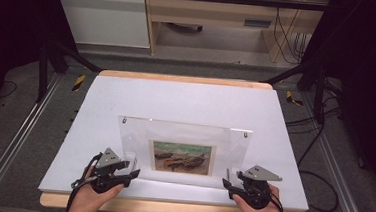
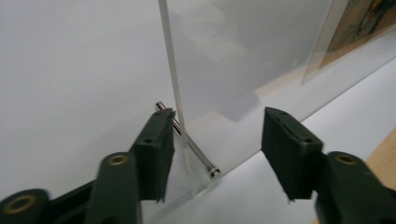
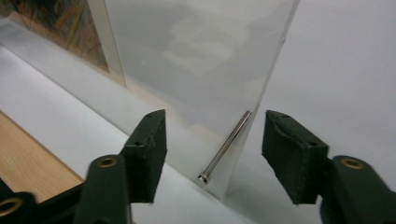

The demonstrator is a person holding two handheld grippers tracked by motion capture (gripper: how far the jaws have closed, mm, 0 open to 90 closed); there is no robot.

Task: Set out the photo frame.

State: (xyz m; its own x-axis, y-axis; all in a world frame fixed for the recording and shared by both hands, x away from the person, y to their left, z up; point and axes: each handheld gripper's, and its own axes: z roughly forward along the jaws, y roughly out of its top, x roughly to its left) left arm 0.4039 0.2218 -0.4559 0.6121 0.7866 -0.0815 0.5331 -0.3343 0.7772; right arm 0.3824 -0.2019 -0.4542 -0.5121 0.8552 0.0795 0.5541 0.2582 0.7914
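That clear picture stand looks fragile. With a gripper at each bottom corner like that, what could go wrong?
1. Both sets of jaws are open around the edges of the acrylic frame, so an uneven squeeze might tip the upright panel.
2. The left gripper sits right at a metal pin; the right gripper also straddles one. Pinching these could loosen them.
3. The painting print could shift if the frame jolts.

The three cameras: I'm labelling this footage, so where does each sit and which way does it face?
High view: above the person's side, looking forward and down on the white table; both hands and grippers enter at the bottom.
Left gripper view: rides the left gripper, facing the acrylic frame's left edge; open jaws show.
Right gripper view: rides the right gripper, facing its right edge.
All share the frame.
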